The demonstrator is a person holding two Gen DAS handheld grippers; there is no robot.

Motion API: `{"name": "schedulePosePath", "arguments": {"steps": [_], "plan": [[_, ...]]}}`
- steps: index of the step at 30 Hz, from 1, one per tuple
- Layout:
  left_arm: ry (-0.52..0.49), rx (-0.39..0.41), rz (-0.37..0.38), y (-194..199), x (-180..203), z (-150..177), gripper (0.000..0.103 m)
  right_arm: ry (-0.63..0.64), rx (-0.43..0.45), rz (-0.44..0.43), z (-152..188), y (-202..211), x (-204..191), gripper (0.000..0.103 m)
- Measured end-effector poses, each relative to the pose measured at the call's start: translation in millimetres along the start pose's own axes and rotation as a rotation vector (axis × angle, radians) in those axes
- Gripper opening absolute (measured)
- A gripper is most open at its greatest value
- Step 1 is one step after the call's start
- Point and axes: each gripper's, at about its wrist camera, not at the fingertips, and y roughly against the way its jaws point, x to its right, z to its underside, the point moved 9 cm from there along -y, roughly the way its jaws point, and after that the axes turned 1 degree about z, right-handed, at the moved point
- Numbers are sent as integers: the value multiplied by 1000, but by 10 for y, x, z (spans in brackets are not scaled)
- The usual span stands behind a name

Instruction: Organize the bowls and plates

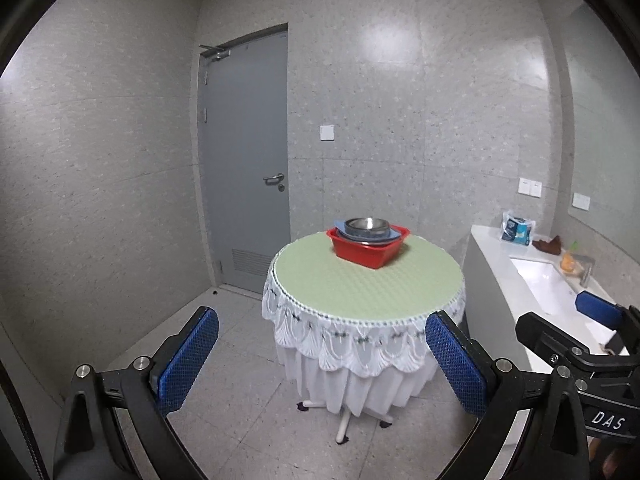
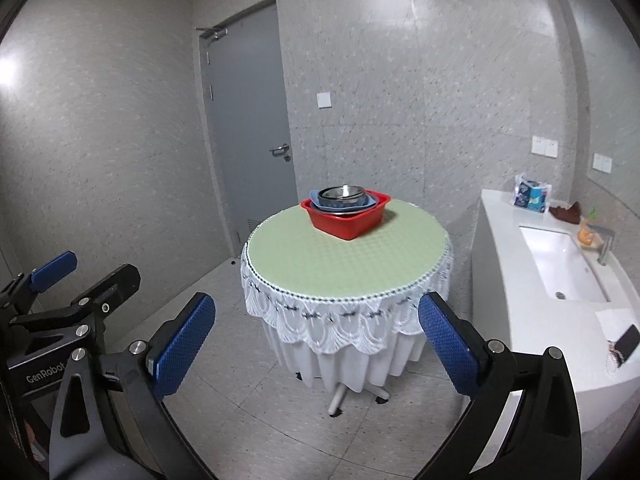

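A red basin (image 1: 370,254) (image 2: 346,222) stands at the far side of a round table (image 1: 360,284) (image 2: 344,256) with a green top and white lace cloth. Inside it lie a blue plate (image 1: 390,237) (image 2: 316,199) and stacked metal bowls (image 1: 367,227) (image 2: 343,195). My left gripper (image 1: 322,356) is open and empty, held in the air short of the table's near edge. My right gripper (image 2: 316,340) is open and empty at the same distance. Each gripper shows at the edge of the other's view.
A white counter (image 2: 520,280) with a sink (image 2: 560,264) runs along the right wall, close to the table. On it lie a tissue pack (image 2: 532,196), a brown cloth (image 2: 566,212) and a phone (image 2: 626,342). A grey door (image 2: 248,140) is behind the table.
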Motion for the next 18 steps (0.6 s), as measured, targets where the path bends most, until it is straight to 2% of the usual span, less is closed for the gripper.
{"name": "schedulePosePath", "arguments": {"steps": [6,13,18], "plan": [[-5,-8,-12,886,248,499,102,-7,0,11,402,599,78,103],[-22,6,0,1657,371,701,102,3,16,44,630,1149,69,103],[-20,21,25,1869,324,762,102,9,35,73,743,1421,46,103]]}}
